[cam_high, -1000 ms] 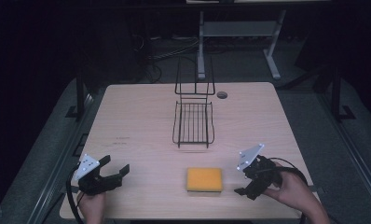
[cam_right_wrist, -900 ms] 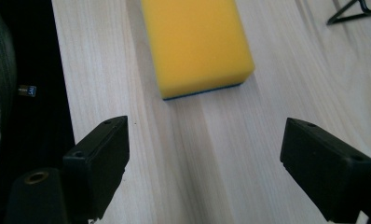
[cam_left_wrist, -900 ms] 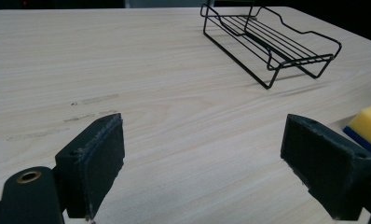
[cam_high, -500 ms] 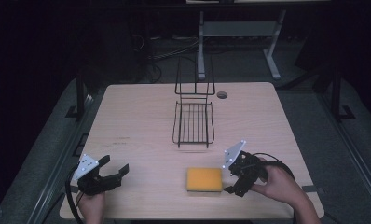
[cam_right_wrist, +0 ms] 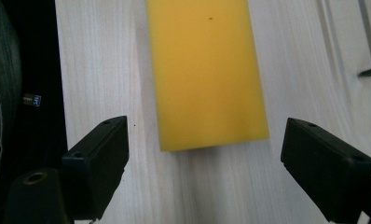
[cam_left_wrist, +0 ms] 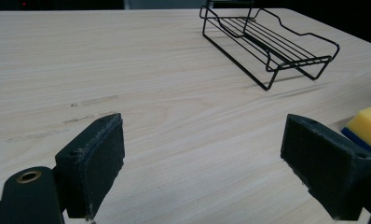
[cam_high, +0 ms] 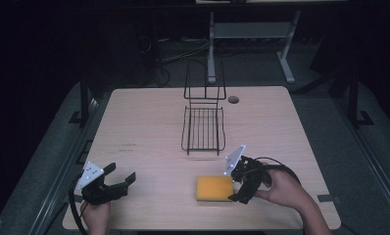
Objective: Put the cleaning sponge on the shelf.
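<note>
This looks like a lab or test room set up for recording. A bare wooden table stands on grey carpet in a dark room. Behind it cables trail over the floor beside the white metal legs of a second desk.
</note>
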`<state>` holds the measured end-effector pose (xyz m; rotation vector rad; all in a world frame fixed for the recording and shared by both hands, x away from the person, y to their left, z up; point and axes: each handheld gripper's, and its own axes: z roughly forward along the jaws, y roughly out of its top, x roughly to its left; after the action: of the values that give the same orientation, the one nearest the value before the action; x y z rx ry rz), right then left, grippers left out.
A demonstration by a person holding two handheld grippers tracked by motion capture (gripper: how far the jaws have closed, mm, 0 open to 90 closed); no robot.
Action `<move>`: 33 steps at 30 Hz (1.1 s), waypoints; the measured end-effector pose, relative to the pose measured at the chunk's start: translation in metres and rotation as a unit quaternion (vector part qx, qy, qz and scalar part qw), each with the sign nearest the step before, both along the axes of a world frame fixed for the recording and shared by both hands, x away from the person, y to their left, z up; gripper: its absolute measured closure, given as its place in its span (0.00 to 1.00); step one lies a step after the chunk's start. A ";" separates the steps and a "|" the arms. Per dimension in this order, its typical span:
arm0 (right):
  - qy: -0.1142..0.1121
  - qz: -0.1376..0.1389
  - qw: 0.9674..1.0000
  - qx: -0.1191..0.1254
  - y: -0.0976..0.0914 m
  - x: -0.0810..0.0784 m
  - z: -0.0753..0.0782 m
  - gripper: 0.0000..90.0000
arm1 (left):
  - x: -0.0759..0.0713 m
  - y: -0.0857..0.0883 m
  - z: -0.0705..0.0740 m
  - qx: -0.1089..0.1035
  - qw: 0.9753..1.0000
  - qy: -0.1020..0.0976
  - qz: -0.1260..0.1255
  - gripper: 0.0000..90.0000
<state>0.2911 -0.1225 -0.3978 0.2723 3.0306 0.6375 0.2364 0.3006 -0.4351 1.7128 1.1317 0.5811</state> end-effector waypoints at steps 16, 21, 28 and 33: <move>0.016 0.028 0.999 -0.008 0.027 0.010 -0.007 0.16 | 0.000 0.001 0.000 -0.003 1.000 -0.001 -0.002 0.14; 0.018 0.032 0.999 -0.013 0.034 0.012 -0.010 0.16 | 0.000 0.003 0.000 -0.005 1.000 0.000 0.000 0.14; 0.023 0.038 0.999 -0.015 0.041 0.016 -0.014 0.16 | 0.000 0.002 0.000 -0.006 1.000 0.000 -0.001 0.14; 0.028 0.041 0.999 -0.018 0.045 0.018 -0.017 0.16 | 0.000 0.002 0.000 -0.008 1.000 0.000 -0.001 0.14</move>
<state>0.3089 -0.0775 -0.4152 0.1670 3.1170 0.5878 0.2365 0.3026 -0.4351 1.6996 1.1320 0.5705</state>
